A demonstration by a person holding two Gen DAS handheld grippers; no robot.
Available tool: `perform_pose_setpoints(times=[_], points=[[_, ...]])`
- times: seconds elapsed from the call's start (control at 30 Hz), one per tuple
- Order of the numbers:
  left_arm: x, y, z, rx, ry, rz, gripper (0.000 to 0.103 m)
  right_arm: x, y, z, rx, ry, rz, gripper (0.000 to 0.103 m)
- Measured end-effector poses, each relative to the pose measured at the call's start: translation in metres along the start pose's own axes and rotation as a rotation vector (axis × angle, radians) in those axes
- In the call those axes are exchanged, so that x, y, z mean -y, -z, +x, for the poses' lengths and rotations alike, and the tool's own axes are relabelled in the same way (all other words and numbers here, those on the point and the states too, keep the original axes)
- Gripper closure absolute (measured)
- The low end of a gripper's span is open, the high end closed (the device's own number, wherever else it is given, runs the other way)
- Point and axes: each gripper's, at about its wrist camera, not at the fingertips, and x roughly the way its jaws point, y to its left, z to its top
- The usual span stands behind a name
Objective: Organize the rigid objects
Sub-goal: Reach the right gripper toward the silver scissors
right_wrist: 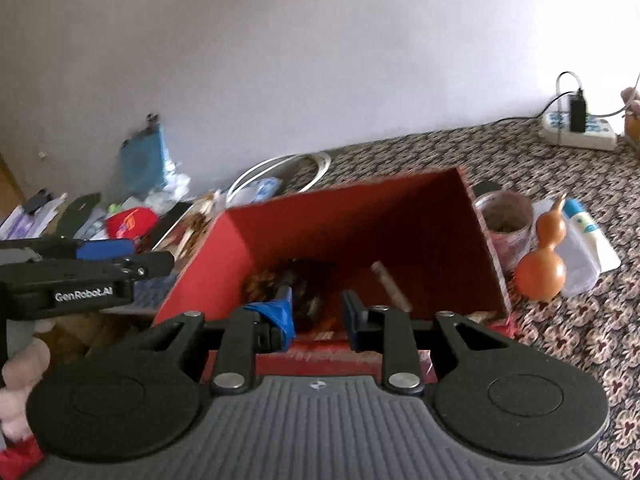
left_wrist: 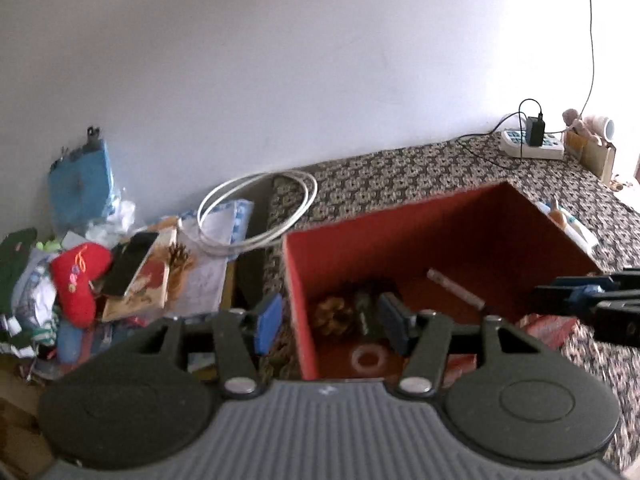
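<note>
left gripper [left_wrist: 328,320] open, straddling red box [left_wrist: 400,216] wall, apparently

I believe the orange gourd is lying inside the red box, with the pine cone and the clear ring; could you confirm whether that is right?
Not quite: the orange gourd stands outside the red box, on the patterned cloth beside its right wall, as the right wrist view shows. The pine cone and the clear ring do lie inside the box.
</note>
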Motion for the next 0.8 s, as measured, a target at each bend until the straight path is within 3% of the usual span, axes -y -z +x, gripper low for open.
perform_pose_setpoints(times=[0.2,0.43,0.63,0.8], points=[[-0.013,0.040,0.000,-0.069,0.015,0.004,0.042,0.001,0.021,-0.001,-0.081,-0.104,0.052,0.094],[-0.008,0.083,0.026,-0.179,0.097,0.021,0.042,-0.003,0.052,0.027,-0.217,-0.079,0.065,0.094],[-0.006,0.116,0.056,-0.253,0.188,-0.008,0.042,-0.006,0.066,0.034,-0.266,-0.064,0.065,0.094],[0.001,0.131,0.073,-0.265,0.193,0.022,0.041,-0.003,0.070,0.043,-0.308,-0.062,0.114,0.094]])
